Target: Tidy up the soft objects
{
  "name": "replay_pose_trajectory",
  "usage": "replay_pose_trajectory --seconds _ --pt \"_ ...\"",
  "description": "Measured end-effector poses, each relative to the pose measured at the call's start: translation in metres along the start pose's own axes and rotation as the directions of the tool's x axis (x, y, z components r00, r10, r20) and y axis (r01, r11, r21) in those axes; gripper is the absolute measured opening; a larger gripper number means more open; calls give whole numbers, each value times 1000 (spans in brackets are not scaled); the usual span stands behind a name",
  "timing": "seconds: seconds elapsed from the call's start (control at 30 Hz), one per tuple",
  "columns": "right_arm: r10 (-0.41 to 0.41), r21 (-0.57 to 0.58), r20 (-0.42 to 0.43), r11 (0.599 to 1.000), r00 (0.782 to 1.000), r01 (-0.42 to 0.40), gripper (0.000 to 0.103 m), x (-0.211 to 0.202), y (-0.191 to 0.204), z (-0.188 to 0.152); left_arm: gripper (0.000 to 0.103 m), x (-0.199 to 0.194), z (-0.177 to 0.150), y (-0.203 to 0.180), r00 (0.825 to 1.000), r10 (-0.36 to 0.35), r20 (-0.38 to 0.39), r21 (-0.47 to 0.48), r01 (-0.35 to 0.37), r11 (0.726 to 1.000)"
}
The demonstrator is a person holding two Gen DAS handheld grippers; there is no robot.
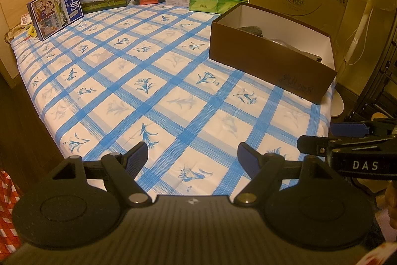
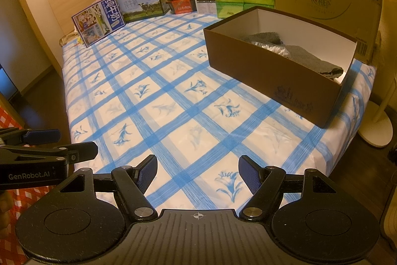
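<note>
Black tongs [image 1: 193, 155], blue ribbed pads [image 2: 250, 175], silver pivot screws [image 2: 145, 211].

The left gripper [image 1: 193, 157] fills the bottom of its own view, jaws spread wide with nothing between the blue pads, tilted downward. The right gripper [image 2: 197, 169] sits likewise at the bottom of its view, jaws apart and empty. Each shows in the other's view at the lower edge, side by side, apart.

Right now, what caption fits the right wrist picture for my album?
Open right gripper hovers over a blue-checked bed; brown box holds grey cloths.
</note>
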State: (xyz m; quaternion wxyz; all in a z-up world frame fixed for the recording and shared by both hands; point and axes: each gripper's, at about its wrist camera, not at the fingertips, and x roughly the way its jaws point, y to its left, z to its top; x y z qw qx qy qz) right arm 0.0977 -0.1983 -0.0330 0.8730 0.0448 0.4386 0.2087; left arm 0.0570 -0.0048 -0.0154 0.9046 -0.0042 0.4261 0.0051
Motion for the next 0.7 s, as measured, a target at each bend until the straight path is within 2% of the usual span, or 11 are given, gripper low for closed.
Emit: replay_pose_trajectory --seconds 0.7 --pt "0 1 -3 1000 1000 0 72 1 -2 0 78 6 -1 -4 1000 -5 -6 5 5 1000"
